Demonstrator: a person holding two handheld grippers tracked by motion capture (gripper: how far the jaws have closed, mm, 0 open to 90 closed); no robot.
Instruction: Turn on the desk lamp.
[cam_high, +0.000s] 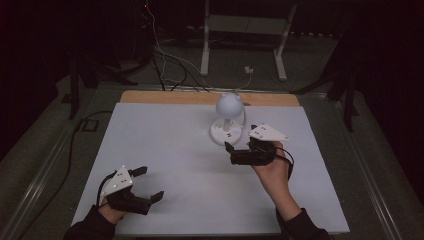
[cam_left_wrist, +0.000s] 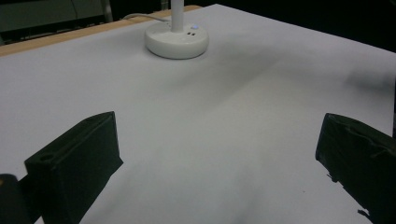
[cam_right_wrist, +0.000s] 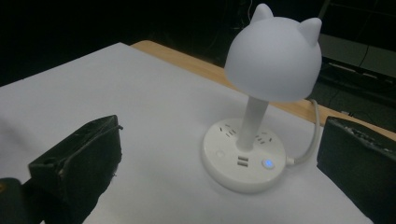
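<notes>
Darkness is swallowing most of the room, leaving only the white tabletop (cam_high: 165, 165) and a few cables on the floor beyond showing clearly. Toward the far middle of that tabletop, a small white lamp (cam_high: 228, 120) is standing upright: a domed shade with two cat ears, a slim stem, and a round base (cam_right_wrist: 243, 159) carrying sockets, USB ports and a glowing blue button (cam_right_wrist: 267, 164). Its cord (cam_right_wrist: 312, 135) is trailing off the back edge.

The right gripper (cam_high: 245, 152) is hovering just beside the base, jaws spread wide and holding nothing. The left gripper (cam_high: 146, 183) is waiting well apart near the person's edge, likewise released and empty.

The lamp is probably light but top-heavy, with hard, smooth plastic that could slip. The stem looks like the safest place to grip; the shade may be soft, though the dim light is making that hard to judge. The cord could tug back.
</notes>
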